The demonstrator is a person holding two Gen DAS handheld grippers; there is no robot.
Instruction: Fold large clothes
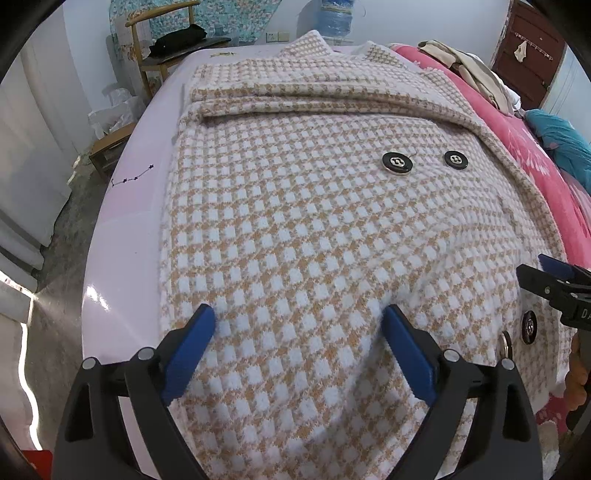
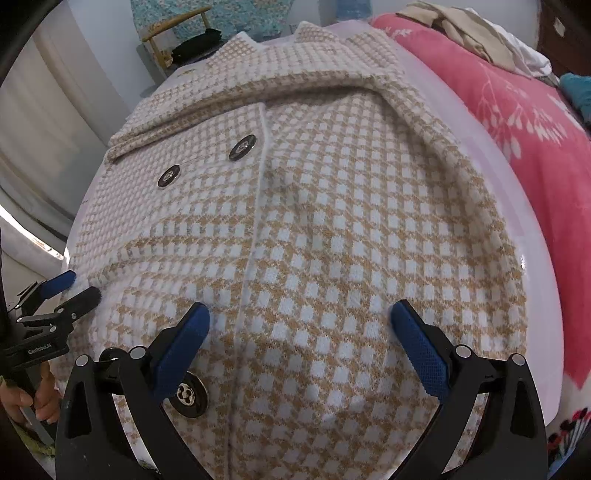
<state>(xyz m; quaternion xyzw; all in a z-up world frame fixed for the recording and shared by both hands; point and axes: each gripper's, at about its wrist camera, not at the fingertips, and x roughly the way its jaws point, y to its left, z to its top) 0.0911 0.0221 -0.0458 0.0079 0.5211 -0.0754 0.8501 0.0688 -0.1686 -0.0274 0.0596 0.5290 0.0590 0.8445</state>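
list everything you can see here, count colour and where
tan and white houndstooth knit coat: one, spread flat over the pale pink table, sleeves folded across its upper part
round black buttons: four visible, two mid-coat, two near the front edge
pale pink glossy table: one, under the coat
pink floral blanket: one, on the coat's right side
beige clothes pile: one, on the blanket's far end
teal cloth: one, far right beside the blanket
wooden chair: one, far left, black item on its seat
left tool: black with blue pads, open, over the coat's near edge
right tool: black with blue pads, open, over the coat's near edge
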